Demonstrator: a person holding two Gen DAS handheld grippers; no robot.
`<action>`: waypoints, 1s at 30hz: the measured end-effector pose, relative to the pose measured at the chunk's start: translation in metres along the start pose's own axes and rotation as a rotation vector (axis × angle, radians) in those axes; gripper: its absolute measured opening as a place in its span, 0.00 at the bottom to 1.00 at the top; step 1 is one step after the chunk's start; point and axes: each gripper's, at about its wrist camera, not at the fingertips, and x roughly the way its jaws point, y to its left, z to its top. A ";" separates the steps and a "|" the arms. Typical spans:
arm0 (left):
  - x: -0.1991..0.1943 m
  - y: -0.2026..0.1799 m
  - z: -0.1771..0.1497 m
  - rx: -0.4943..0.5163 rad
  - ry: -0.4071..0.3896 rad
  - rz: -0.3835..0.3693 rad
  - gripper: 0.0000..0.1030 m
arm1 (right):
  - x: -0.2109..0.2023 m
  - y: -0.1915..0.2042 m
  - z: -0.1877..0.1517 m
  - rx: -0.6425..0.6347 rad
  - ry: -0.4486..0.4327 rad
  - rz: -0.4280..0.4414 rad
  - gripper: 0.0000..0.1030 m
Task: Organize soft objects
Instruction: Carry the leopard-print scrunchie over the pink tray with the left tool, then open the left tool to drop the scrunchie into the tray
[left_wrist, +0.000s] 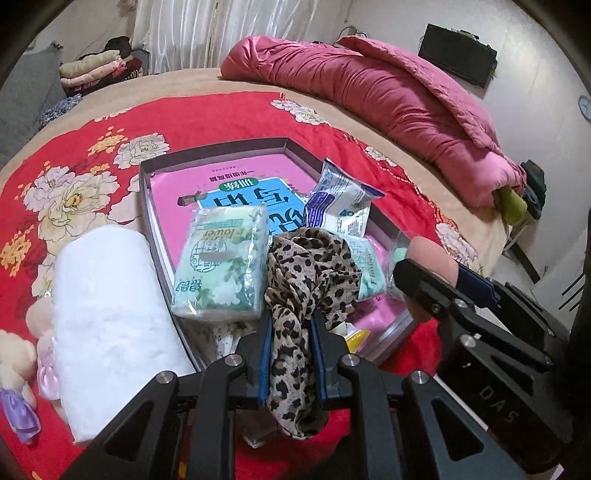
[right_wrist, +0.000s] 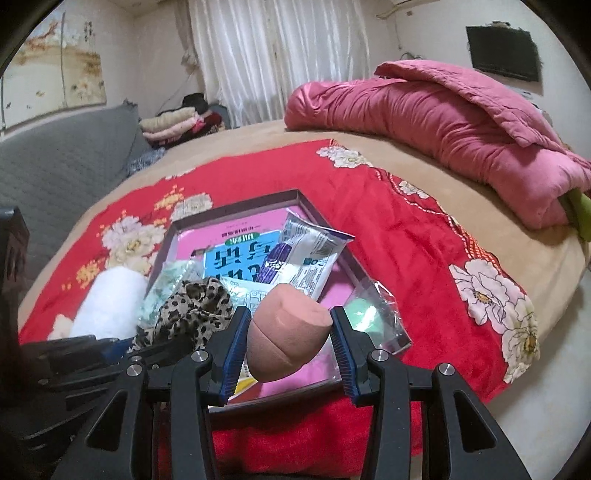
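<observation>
Leopard scarf (left_wrist: 295, 295) hangs clamped in your left claw (left_wrist: 291, 332) over the tray's (left_wrist: 221, 151) near edge; your right claw (right_wrist: 288, 339) squeezes the pink sponge (right_wrist: 288, 332) above its near right corner. Lower both well inside before letting go. Already in the tray: a pink book (left_wrist: 236, 184), a tissue pack (left_wrist: 221, 262), a blue-white packet (left_wrist: 340, 203), a bagged green sponge (right_wrist: 364, 317).

Leopard-print scarf (left_wrist: 308, 269) is showing tan with black spots. Makeup sponge (right_wrist: 290, 328) is showing peach; bedspread (left_wrist: 229, 114) is showing red with white peonies.
</observation>
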 end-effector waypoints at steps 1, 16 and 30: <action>0.000 -0.001 -0.001 0.007 -0.002 0.001 0.19 | 0.003 0.002 0.000 -0.009 0.006 -0.002 0.44; -0.001 -0.001 -0.005 0.019 -0.006 -0.009 0.19 | 0.036 0.009 -0.007 -0.052 0.135 -0.034 0.45; -0.001 -0.001 -0.004 0.014 0.005 -0.012 0.19 | 0.020 0.002 -0.004 -0.029 0.054 -0.056 0.69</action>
